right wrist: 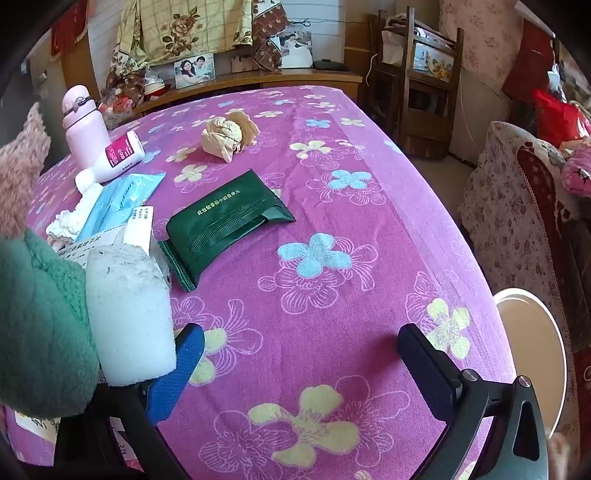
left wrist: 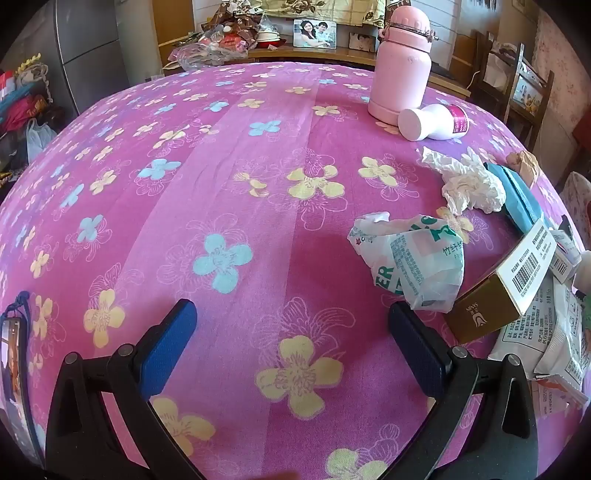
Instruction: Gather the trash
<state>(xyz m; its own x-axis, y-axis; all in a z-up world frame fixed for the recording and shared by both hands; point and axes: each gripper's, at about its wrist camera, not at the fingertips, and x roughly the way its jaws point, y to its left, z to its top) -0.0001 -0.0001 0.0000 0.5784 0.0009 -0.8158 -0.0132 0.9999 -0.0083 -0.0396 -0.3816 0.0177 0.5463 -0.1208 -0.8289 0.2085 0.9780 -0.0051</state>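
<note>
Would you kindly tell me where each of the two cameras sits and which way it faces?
Left wrist: on the left hand-held gripper, angled down over the pink floral tablecloth toward a crumpled white-green wrapper; only its open fingers show.
Right wrist: on the right hand-held gripper, angled down toward a dark green packet; its open fingers and a green fleece sleeve show.
Shared: pink flask, white pill bottle, framed photo.

Phone [left wrist: 14, 369], perhaps, cut off left
</note>
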